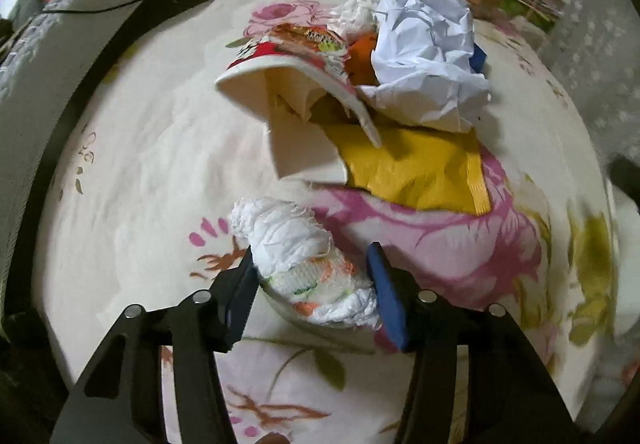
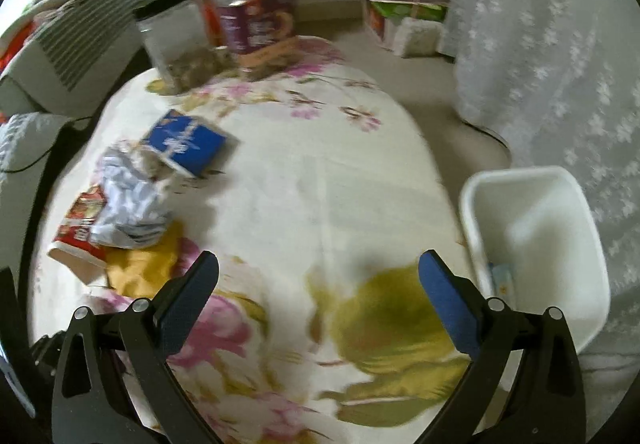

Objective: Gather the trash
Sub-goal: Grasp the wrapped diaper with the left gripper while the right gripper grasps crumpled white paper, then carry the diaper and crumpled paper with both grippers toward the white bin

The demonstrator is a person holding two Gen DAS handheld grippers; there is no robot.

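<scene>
My left gripper (image 1: 314, 276) is shut on a crumpled white tissue wad (image 1: 308, 244) with orange and green marks, just above the floral tablecloth (image 1: 140, 164). Beyond it lie a crushed red-and-white paper cup (image 1: 288, 84), a yellow napkin (image 1: 416, 172) and a crumpled white paper ball (image 1: 424, 52). My right gripper (image 2: 320, 280) is open and empty over the cloth. A white trash bin (image 2: 536, 244) stands off the table's right edge, beside the right finger. The cup (image 2: 78, 232), paper ball (image 2: 128, 204) and yellow napkin (image 2: 148, 264) show at left in the right wrist view.
A blue box (image 2: 184, 144) lies on the cloth behind the paper ball. A clear jar with a black lid (image 2: 176, 40) and a purple-labelled jar (image 2: 256, 24) stand at the table's far end. A lace curtain (image 2: 552, 64) hangs at right. An air cooler (image 2: 68, 56) stands at left.
</scene>
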